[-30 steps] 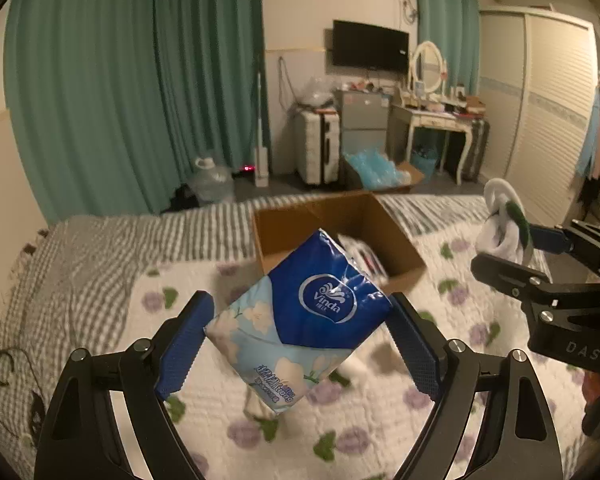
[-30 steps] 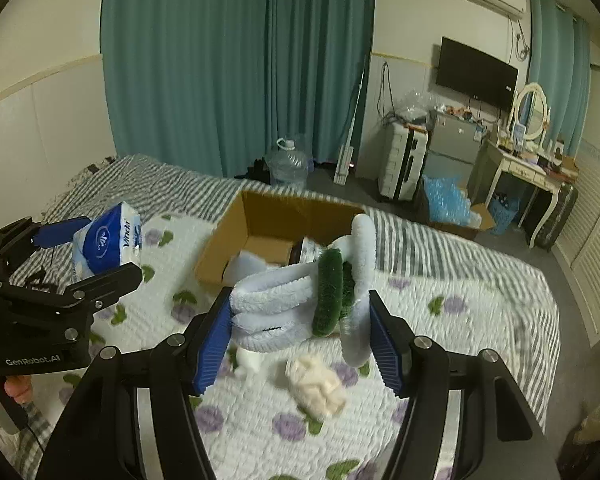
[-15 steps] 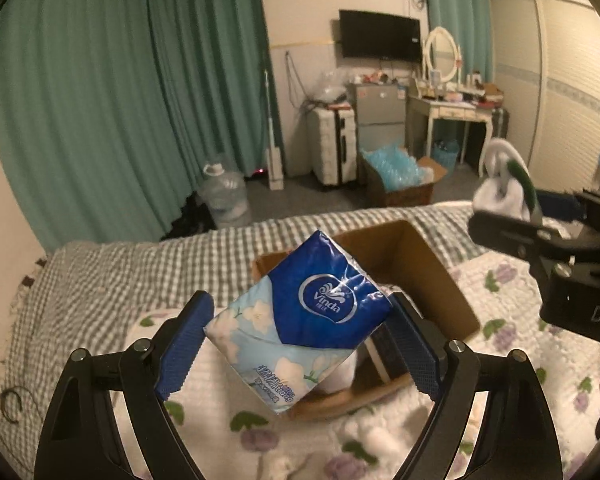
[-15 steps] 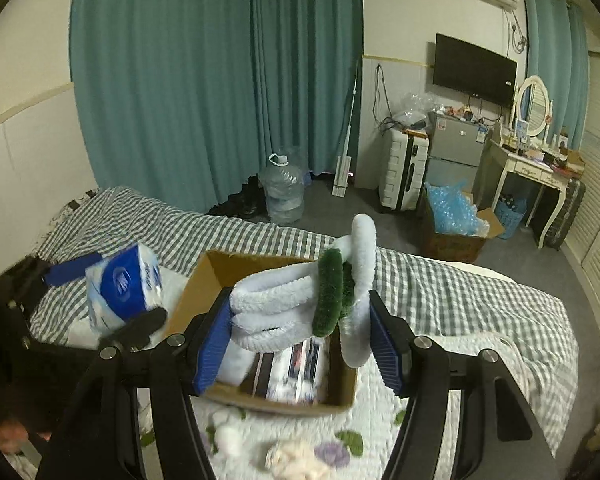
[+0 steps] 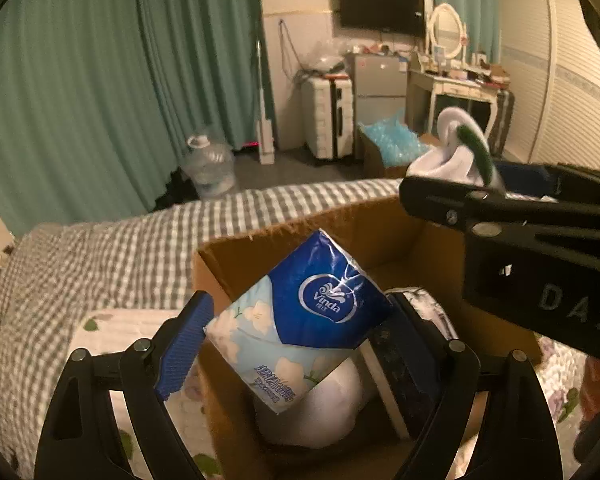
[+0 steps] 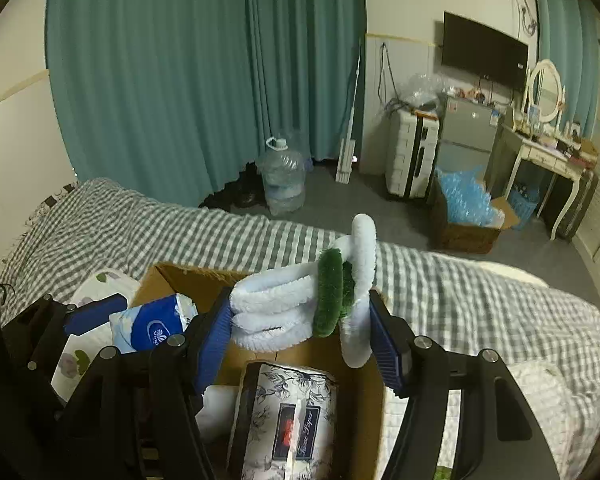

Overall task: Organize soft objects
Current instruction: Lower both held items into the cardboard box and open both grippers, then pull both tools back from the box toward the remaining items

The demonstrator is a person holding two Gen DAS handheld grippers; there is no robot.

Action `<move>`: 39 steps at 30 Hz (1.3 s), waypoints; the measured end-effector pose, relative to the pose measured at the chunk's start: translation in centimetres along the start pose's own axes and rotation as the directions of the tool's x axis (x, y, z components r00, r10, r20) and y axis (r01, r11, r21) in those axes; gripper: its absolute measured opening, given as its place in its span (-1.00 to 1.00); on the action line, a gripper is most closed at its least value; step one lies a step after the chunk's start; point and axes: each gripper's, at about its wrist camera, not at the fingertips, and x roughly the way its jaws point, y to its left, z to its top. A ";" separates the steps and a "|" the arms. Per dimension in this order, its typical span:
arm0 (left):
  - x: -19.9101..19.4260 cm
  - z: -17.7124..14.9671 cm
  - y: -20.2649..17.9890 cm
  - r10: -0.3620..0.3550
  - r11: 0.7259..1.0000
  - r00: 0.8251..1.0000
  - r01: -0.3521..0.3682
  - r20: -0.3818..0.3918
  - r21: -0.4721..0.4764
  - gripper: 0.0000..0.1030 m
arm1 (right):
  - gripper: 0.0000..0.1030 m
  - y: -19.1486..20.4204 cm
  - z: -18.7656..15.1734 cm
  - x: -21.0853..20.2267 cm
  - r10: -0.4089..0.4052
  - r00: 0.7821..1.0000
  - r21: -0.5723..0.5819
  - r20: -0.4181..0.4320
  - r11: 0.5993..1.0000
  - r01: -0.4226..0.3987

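Note:
My left gripper (image 5: 296, 340) is shut on a blue Vinda tissue pack (image 5: 300, 320) and holds it over the open cardboard box (image 5: 236, 256) on the bed. My right gripper (image 6: 304, 332) is shut on a white and green fluffy plush (image 6: 300, 304), also over the box (image 6: 168, 276). Inside the box lie a floral tissue pack (image 6: 292, 420) and a white soft item (image 5: 320, 412). The right gripper and plush (image 5: 460, 152) show at the right of the left wrist view. The tissue pack (image 6: 152, 328) and left gripper show at the left of the right wrist view.
The box sits on a bed with a grey checked sheet (image 6: 140, 232) and a floral quilt (image 5: 128, 328). Beyond the bed are teal curtains, a water jug (image 6: 282, 184), a suitcase (image 6: 412, 160) and a dressing table (image 6: 548, 152).
Both grippers have moved forward from above the quilt to above the box, each still holding its item. The box interior now fills the lower views.

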 end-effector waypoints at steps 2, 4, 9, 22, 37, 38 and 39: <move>0.7 -0.3 0.0 -0.002 1.000 1.000 0.002 -0.011 -0.001 0.69 | 0.22 -0.2 -0.5 1.5 -0.006 1.000 0.001 -0.020 1.000 0.006; 1.1 -0.3 -0.2 0.001 1.000 1.000 -0.001 -0.017 0.005 0.69 | 0.22 -0.5 -0.8 2.7 -0.009 0.999 0.004 -0.037 1.000 0.009; 1.9 -0.5 -0.4 -0.001 1.000 0.999 0.001 -0.042 0.004 0.69 | 0.25 -0.8 -1.6 4.1 -0.010 0.999 0.015 -0.047 1.000 0.010; -1.9 -0.8 -0.6 -0.022 1.000 1.000 0.022 -0.010 0.000 0.79 | 0.81 -1.5 -1.1 -0.9 -0.102 0.995 0.063 0.014 0.993 0.101; -23.9 1.1 1.1 0.059 0.997 0.964 -0.046 0.259 -0.055 0.97 | 1.00 1.3 1.6 -25.5 -0.214 0.941 0.055 0.264 0.977 0.207; -25.1 1.1 1.2 0.061 0.997 0.959 -0.048 0.275 -0.054 0.97 | 1.00 1.9 1.6 -27.8 -0.216 0.932 0.050 0.292 0.976 0.210; -26.8 1.0 1.2 0.063 0.997 0.954 -0.049 0.293 -0.054 0.97 | 1.00 2.3 1.6 -29.2 -0.214 0.927 0.047 0.308 0.977 0.209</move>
